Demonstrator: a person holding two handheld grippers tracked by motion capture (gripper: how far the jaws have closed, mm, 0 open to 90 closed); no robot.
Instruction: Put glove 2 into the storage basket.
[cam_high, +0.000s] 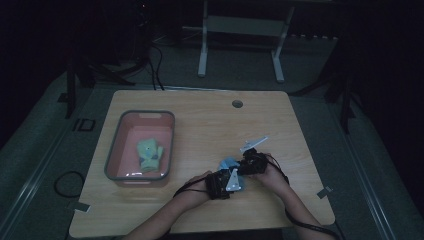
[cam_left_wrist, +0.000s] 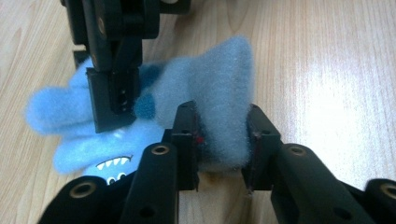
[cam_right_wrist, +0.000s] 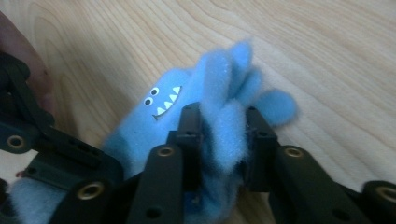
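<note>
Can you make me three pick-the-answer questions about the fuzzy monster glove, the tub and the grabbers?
1. Where is the green glove?
A. in the pink tub
B. on the floor
C. between the grabbers

2. What colour is the glove with the toothy face?
A. red
B. blue
C. yellow

3. What is the left gripper doing?
A. hanging open in the air
B. pinching the blue glove
C. holding the tub

Answers: 1 A, the high view shows it lying inside the tub. 2 B, its fleece is blue in both gripper views. 3 B, its pads squeeze a fold of fleece, and the right gripper pinches the other end.

High overhead view, two close gripper views
</note>
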